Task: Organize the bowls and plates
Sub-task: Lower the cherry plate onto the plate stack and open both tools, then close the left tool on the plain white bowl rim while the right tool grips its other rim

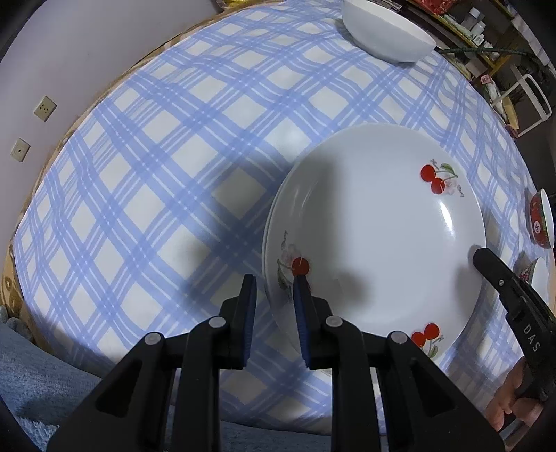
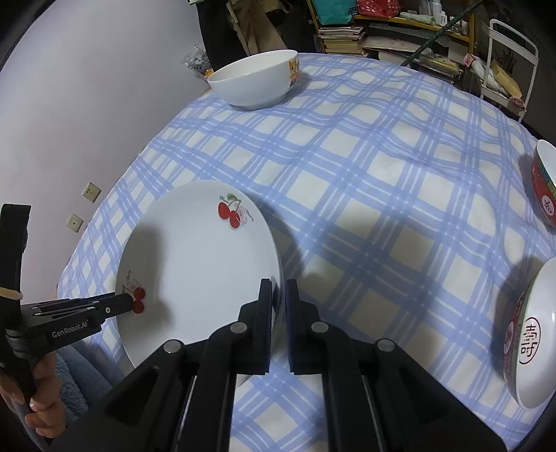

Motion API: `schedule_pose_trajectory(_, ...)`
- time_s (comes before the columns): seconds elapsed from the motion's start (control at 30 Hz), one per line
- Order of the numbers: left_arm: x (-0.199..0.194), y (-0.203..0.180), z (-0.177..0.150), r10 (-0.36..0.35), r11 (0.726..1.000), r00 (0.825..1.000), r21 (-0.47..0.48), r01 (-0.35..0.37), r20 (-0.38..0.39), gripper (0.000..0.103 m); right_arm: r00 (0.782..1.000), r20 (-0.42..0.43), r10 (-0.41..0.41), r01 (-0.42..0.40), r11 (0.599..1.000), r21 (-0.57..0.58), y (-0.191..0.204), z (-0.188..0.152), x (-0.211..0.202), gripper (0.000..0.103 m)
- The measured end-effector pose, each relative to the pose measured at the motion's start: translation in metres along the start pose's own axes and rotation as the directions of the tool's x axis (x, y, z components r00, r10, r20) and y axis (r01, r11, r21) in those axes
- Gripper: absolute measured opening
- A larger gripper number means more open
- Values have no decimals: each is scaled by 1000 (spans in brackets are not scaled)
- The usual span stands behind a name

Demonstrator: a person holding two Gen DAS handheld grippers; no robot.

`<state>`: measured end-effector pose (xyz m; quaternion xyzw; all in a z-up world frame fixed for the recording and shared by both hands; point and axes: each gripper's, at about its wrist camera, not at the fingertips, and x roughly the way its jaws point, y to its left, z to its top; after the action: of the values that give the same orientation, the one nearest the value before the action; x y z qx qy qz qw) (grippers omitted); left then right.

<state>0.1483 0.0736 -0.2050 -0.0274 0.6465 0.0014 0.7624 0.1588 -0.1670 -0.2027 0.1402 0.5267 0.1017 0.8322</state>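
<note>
Clock read off the left wrist view, plate as the dial. Cherry plate (image 1: 375, 226) parked right of centre on the checked tablecloth (image 1: 156, 174), with a second rim (image 1: 267, 243) peeking out under its 9 o'clock edge. So probably two plates stacked already.

Right gripper (image 2: 279, 288) clamped about as tight as possible on the plate's rim at roughly 4 o'clock, rim edge sandwiched between the pads.

Left gripper (image 1: 274, 283) aimed straight down at the 8 o'clock side. Jaws only a little apart and straddling the rim, one finger outside over the cloth, the other above the printed cherry. Strip of cloth showing between outer pad and rim, so no real pinch there, more like bracketing.

Guessing at the why of working both sides: keeping a slick, shallow plate level and centred on the one below, instead of trusting a single pinch and risking a tip.

White bowl (image 1: 385, 31) way out past 12 o'clock, upright, well apart. Red bowl (image 2: 545, 187) and second red bowl (image 2: 535, 340) off past 3 o'clock, untouched. Hard to say whether upright, with the fisheye bending everything. Probably saved for nesting later.

Worth watching: glazed rim slipping from the right pads, or the cloth bunching under a dragged stack.
</note>
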Motion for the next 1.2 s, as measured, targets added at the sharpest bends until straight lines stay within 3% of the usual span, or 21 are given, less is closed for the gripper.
schedule_pose_trajectory(0.37, -24, 13, 0, -87, 993, 994, -73, 92, 72, 21, 998, 59, -3, 3, 1000, -1, 0, 5, -8, 8)
schedule_pose_trajectory(0.5, -38, 15, 1, -15, 998, 990, -60, 23, 143, 21, 994, 103, -20, 22, 1000, -15, 0, 8, -15, 8)
schedule_pose_trajectory(0.63, -53, 22, 5, -54, 995, 982, -78, 69, 181, 23, 991, 131, -20, 22, 1000, -19, 1, 12, -23, 9)
schedule_pose_trajectory(0.73, -59, 26, 15, -28, 994, 978, -101, 50, 205, 25, 987, 162, -21, 25, 999, -22, 3, 20, -30, 9)
schedule_pose_trajectory(0.9, -63, 24, 41, 13, 995, 979, -101, 8, 204, 29, 983, 183, -32, 42, 998, -50, 4, 41, -33, 22)
schedule_pose_trajectory(0.97, -71, 22, 53, 23, 997, 974, -80, -5, 225, 46, 983, 183, -26, 34, 999, -39, 0, 53, -31, 30)
schedule_pose_trajectory(1.1, -87, 11, 83, 55, 998, 951, -24, -50, 303, 63, 978, 207, -28, 29, 1000, 0, -10, 80, -28, 46)
schedule_pose_trajectory(1.17, -86, 3, 100, 69, 997, 951, 3, -73, 301, 80, 975, 221, -36, 38, 999, -8, -12, 95, -26, 52)
schedule_pose_trajectory(1.2, -84, -2, 109, 75, 997, 952, 12, -82, 297, 81, 972, 229, -43, 48, 999, -18, -13, 105, -23, 56)
